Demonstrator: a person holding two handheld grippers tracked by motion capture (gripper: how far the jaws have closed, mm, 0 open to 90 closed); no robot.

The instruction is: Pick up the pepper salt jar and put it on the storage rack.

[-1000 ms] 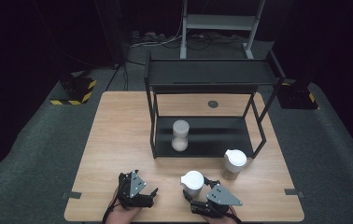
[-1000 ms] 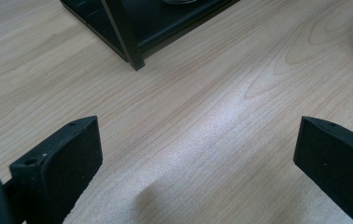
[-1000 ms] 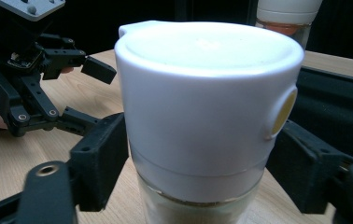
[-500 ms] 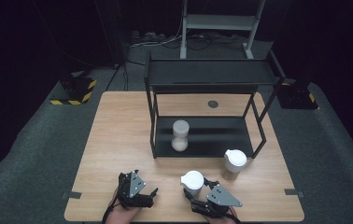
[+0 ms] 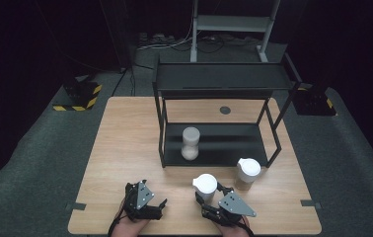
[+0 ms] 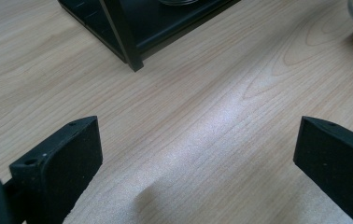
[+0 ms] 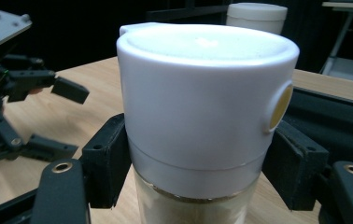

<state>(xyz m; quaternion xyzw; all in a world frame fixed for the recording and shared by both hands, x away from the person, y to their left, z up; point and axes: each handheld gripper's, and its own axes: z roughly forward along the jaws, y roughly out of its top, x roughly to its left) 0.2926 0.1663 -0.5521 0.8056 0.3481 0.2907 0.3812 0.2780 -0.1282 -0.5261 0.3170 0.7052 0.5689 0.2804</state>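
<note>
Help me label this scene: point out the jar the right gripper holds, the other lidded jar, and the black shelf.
Held jar [image 7: 202, 102], right gripper view, white lid.
Other jar [image 5: 248, 169], high view, lid.
Black shelf [image 5: 224, 76], high view, top.

The jar [image 7: 202, 121] stood upright on the table [image 5: 125, 148], near its front edge and right of the middle. It had a clear glass body holding pale powder and a tall white cap with a small yellow round spot on one side. The right gripper [image 5: 208, 197] had its jaws closed on it, one against either side below the cap.
</note>
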